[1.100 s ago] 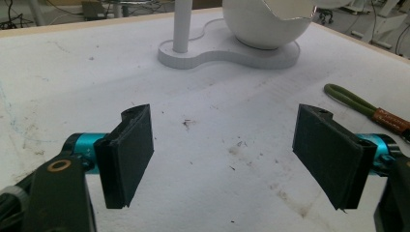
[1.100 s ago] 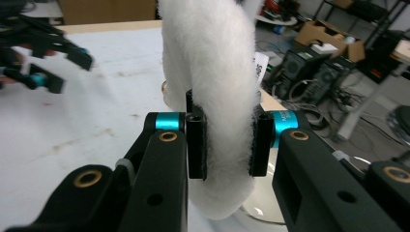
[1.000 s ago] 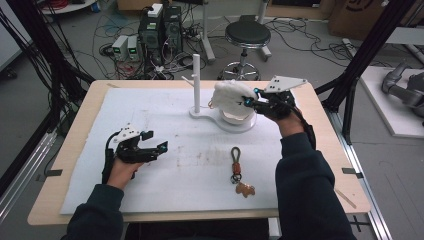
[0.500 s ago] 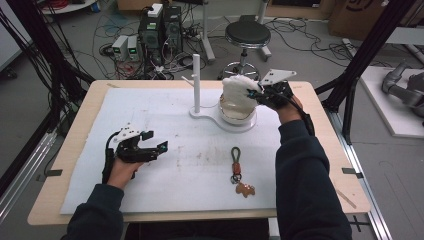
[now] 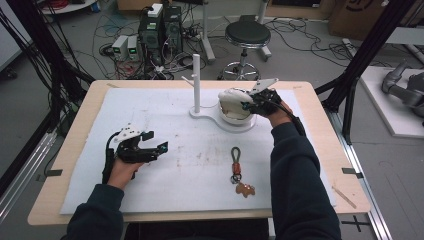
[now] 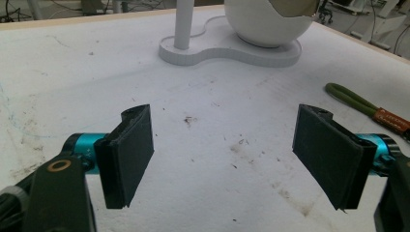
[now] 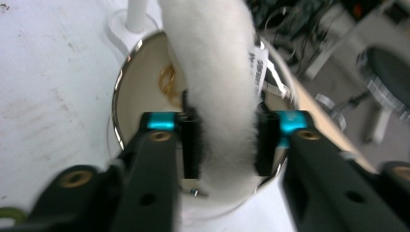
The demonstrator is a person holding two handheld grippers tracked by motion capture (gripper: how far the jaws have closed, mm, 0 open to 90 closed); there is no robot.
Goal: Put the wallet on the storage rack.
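Nearest the person, the left gripper (image 5: 150,148) is resting low over the white mat (image 5: 200,165) on the bench (image 5: 65,145), its jaws standing wide apart with nothing between them. Just right of centre, a green-looped key fob (image 5: 237,170) is lying on the mat, its long axis running away from the person.

Farther back, the right gripper (image 5: 250,102) is reaching over a white bowl (image 5: 235,112) — the bowl is sitting on a white stand (image 5: 210,116) with an upright post (image 5: 196,82). A fluffy white band (image 7: 220,96) is lying between its jaws, long axis running away from the camera and down into the bowl. The jaws have just been opening; the pads are sitting at the fur's sides, and whether they are pressing it I cannot tell.

Beyond the bench — a round stool (image 5: 246,35), computer boxes (image 5: 160,25) and tangled cables on a grey floor.
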